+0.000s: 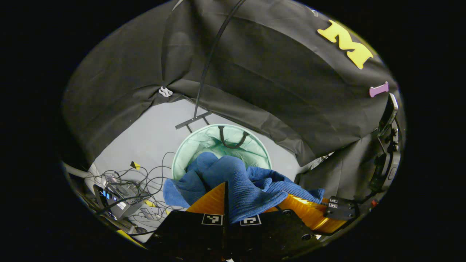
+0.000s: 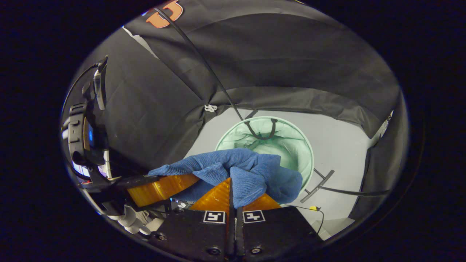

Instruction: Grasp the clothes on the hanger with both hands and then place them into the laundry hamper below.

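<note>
A blue knitted garment [image 1: 233,182] is seen bunched and carried above the pale green laundry hamper [image 1: 182,153], which stands open on the light floor [image 1: 153,134] below, close to the foot of a thin black stand [image 1: 193,120]. In the left gripper view the left claw [image 1: 225,198] is pressed together, with a fold of the cloth pinched between its fingers and the rest spilling over toward the hamper's mouth. In the right gripper view the right claw [image 2: 230,194] is likewise closed on a fold of the same garment [image 2: 247,171], and the hamper [image 2: 302,145] is seen just behind the hanging cloth. The other gripper can be made out at the side of each view, with the fabric stretched loosely between the two. The garment is judged to be light, soft and limp, with a ribbed weave that should not slip easily; nothing fragile is involved. It is best held by thick gathered folds, as it is now, since a thin edge could pull free. Trailing corners could catch on the hamper's rim [image 2: 309,160], so the bundle should be centred over the opening before release.
</note>
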Tool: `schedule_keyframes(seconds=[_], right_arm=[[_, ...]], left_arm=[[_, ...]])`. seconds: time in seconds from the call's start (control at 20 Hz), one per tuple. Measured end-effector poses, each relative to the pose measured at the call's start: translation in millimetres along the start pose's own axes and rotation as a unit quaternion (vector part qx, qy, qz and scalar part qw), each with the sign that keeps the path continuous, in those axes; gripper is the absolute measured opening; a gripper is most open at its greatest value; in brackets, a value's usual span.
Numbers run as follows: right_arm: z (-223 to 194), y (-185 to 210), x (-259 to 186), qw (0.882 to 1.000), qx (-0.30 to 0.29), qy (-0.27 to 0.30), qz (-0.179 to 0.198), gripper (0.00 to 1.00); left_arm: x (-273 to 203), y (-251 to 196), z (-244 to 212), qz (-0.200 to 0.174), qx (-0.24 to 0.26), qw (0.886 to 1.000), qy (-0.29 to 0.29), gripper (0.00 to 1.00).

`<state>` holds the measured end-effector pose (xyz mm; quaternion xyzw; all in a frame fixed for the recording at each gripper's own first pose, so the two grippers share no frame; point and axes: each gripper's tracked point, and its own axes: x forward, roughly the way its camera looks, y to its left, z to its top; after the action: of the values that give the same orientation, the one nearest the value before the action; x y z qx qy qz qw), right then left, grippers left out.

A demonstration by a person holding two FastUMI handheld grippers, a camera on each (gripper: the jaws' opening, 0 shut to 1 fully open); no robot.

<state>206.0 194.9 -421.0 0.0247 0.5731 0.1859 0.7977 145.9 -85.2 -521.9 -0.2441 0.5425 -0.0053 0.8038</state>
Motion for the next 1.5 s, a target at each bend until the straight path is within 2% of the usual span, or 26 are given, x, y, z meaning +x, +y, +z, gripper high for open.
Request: schedule_keyframes(seconds=[0.2, 0.3, 0.35, 0.4, 0.55, 0.6, 0.65, 0.8, 1.1, 1.2, 1.3, 1.4, 1.5], right_arm=[[1, -3, 0, 1.0, 0.006, -0.007, -0.011, 0.05], [1, -2, 0, 1.0, 0.014, -0.005, -0.008, 0.06], [1, 0, 0, 1.0, 0.019, -0.006, 0.0, 0.06], [6, 4, -2, 0.999, 0.029, -0.014, 0.013, 0.06], [9, 4, 2, 0.999, 0.048, -0.018, 0.017, 0.65], [9, 2, -1, 0.998, 0.049, -0.023, 0.011, 0.68], [14, -2, -1, 0.998, 0.049, -0.03, 0.006, 0.76], [16, -7, -2, 0.997, 0.06, -0.04, 0.002, 0.82], [17, -14, -5, 0.996, 0.066, -0.061, -0.013, 0.83], [19, -16, -12, 0.995, 0.06, -0.072, -0.018, 0.83], [18, -14, -37, 0.994, 0.055, -0.09, -0.022, 0.85], [19, -11, -64, 0.992, 0.046, -0.117, -0.027, 0.83], [28, -7, -97, 0.986, 0.029, -0.163, -0.031, 0.83]], left_arm=[[1, 16, 0, 0.032, 0.025, 0.999, -0.003, 0.08], [0, 13, 5, 0.029, 0.029, 0.999, -0.014, 0.14], [0, 5, 7, 0.012, 0.021, 1.0, -0.015, 0.23], [1, -6, 9, -0.001, 0.014, 1.0, -0.014, 0.42], [0, 0, 9, 0.0, 0.012, 1.0, -0.013, 0.99], [0, 5, 10, 0.009, 0.015, 1.0, -0.016, 1.0], [-1, 10, 9, 0.012, 0.016, 1.0, -0.019, 0.93], [0, 5, 10, 0.012, 0.016, 1.0, -0.024, 0.93], [-19, -4, 12, 0.009, 0.025, 0.999, -0.041, 0.93], [-29, -3, 15, 0.017, 0.041, 0.998, -0.054, 0.93], [-41, -8, 14, 0.018, 0.06, 0.996, -0.067, 0.93], [-60, -19, 15, 0.013, 0.074, 0.993, -0.088, 0.93], [-87, -28, 25, 0.019, 0.108, 0.985, -0.136, 0.93]])
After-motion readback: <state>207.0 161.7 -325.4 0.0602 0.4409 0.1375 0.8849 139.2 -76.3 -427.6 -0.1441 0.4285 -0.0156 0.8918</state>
